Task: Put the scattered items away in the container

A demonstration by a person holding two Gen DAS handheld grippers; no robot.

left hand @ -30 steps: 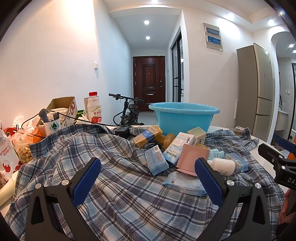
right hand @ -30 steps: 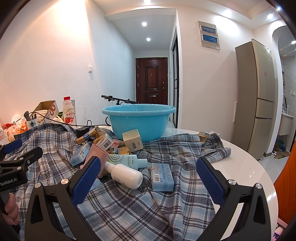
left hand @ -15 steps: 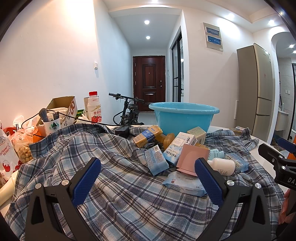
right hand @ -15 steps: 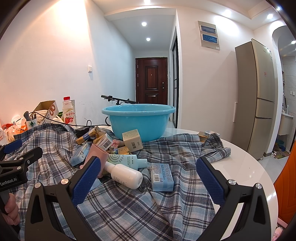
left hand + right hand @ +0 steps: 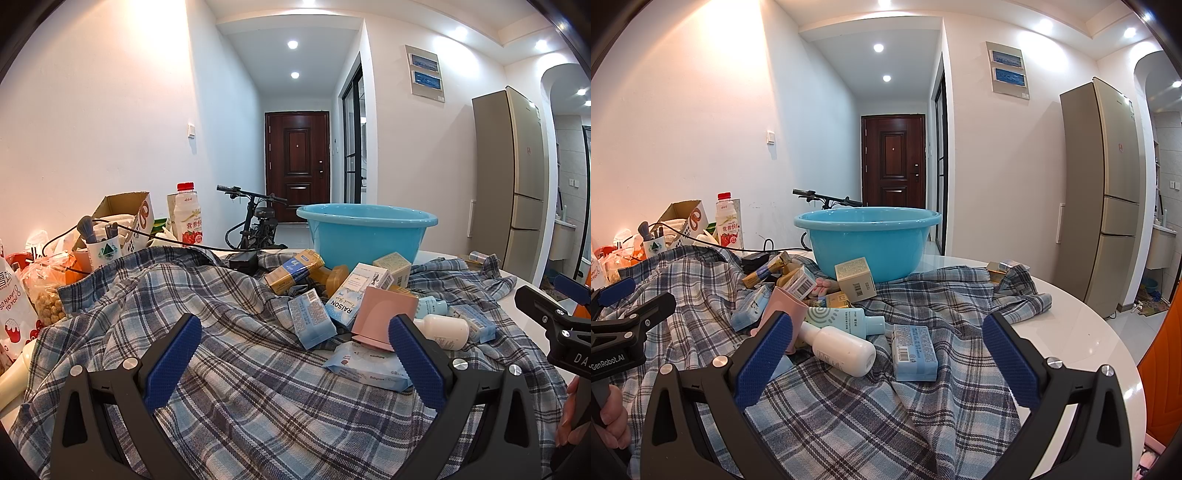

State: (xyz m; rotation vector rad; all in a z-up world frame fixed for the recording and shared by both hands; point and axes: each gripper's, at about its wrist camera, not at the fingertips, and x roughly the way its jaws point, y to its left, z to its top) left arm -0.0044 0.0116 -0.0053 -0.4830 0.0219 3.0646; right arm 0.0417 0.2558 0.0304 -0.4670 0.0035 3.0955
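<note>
Since both pairs of blue-padded fingers stand spread wide with nothing between them, the step in hand looks like the first pick, and it is worth choosing well. Fingers of the right gripper [image 5: 886, 358] frame the nearest loose things: a white plastic bottle lying on its side [image 5: 839, 346] just ahead of the left pad, and a flat pale-blue packet with a barcode [image 5: 914, 352] lying near the middle of the opening. Of the two, I judge the packet the safer start, since it lies flat and alone on the blue-and-grey plaid cloth [image 5: 871, 417], whereas the round bottle may roll when pushed. Closing across the packet's narrow sides, low but above the cloth, should keep the fabric from being pinched.

Fingers of the left gripper [image 5: 295, 354] are likewise open and empty, hovering over bare plaid; ahead of the right pad sit a pink plastic cup tipped over [image 5: 384, 312] and a soft blue wet-wipe pack [image 5: 367, 365], with a white-and-blue carton marked RAISON [image 5: 356, 295] propped behind. That heap leans piece on piece, so lifting from the outside in seems wise.

Beyond the pile stands the target, a round light-blue plastic basin [image 5: 868, 242], upright on the white round table [image 5: 1086, 332] at the far edge of the cloth, its mouth open. Its inside is hidden from both views. Each item should be carried clear over the rim before release, as the wall is tall.
</note>
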